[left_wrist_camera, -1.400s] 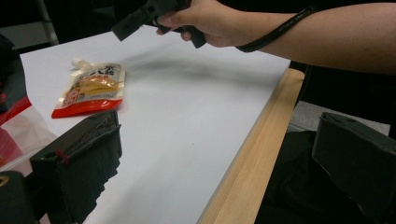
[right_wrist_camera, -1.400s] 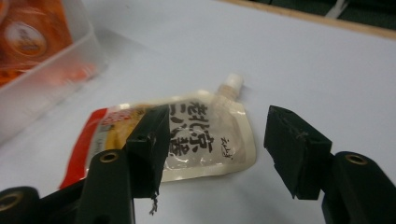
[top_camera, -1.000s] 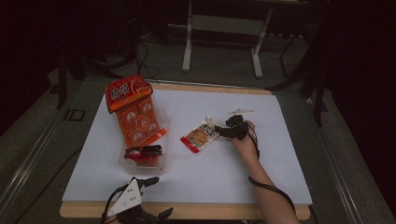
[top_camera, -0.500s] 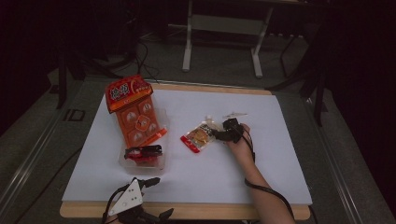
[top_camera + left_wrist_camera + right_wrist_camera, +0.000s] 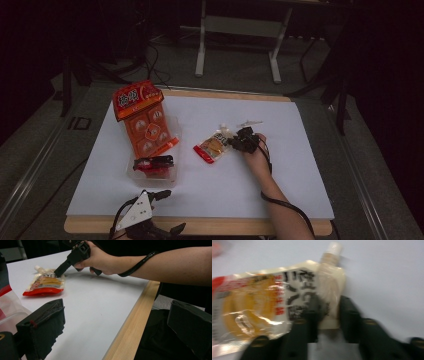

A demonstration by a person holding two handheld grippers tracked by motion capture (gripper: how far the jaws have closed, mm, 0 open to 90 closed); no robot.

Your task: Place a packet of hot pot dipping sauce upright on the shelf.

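Observation:
A spouted drink pouch (image 5: 212, 146), orange and cream with a red bottom edge, lies flat on the white sheet at mid-table. My right gripper (image 5: 235, 142) reaches it from the right. Its jaws have just been closing, and in the right gripper view they (image 5: 328, 302) pinch the pouch (image 5: 262, 305) at its cream corner below the white cap. The left gripper view shows the same hold (image 5: 58, 272) on the pouch (image 5: 45, 283). My left gripper (image 5: 172, 212) rests at the table's front edge with its jaws (image 5: 117, 312) wide apart and nothing between them.
An orange snack box (image 5: 142, 120) leans in a clear plastic tray (image 5: 172, 177), which also holds a red packet (image 5: 152, 164). A small clear strip (image 5: 249, 122) lies behind the right hand. The wooden table edge (image 5: 132, 325) runs along the front.
The right hand has shifted slightly left onto the pouch's spout end, and its jaws have closed on it. The left gripper has stayed put.

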